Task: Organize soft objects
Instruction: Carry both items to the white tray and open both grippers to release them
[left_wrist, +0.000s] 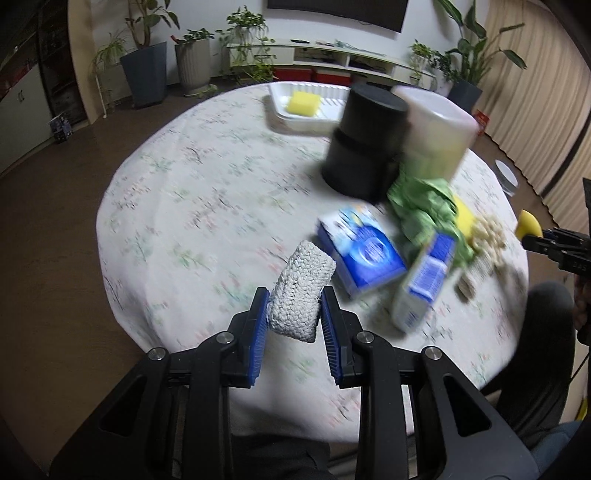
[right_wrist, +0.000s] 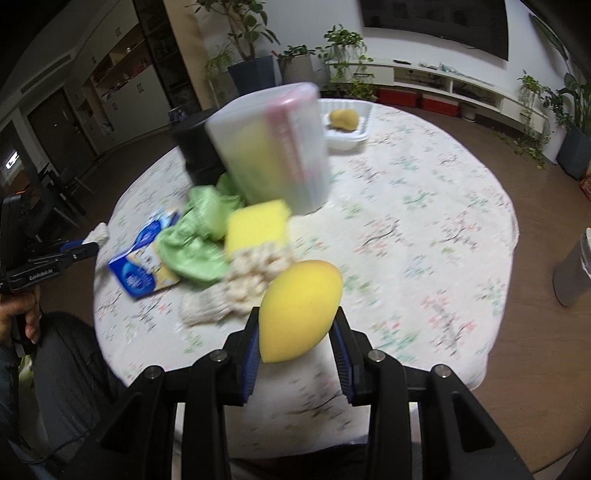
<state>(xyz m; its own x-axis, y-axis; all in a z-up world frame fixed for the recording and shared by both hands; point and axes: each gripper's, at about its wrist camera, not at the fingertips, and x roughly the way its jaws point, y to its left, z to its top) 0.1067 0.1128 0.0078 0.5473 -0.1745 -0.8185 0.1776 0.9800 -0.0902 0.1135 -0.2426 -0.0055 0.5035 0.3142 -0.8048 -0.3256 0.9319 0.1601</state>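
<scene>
1. Soft objects are partly sorted: we see one yellow sponge (left_wrist: 303, 103) already in the white tray (left_wrist: 280, 96) at twelve o'clock on the table (left_wrist: 192, 192).
2. Our left gripper (left_wrist: 295, 314) is clamped on a grey knitted pad (left_wrist: 301, 295); our right gripper (right_wrist: 295, 332) squeezes a yellow egg-shaped sponge (right_wrist: 299, 310), both lifted.
3. Left, near three o'clock: green cloth (left_wrist: 424, 210), cream tufted cloth (left_wrist: 487, 232), perhaps another sponge; blur obscures details.
</scene>
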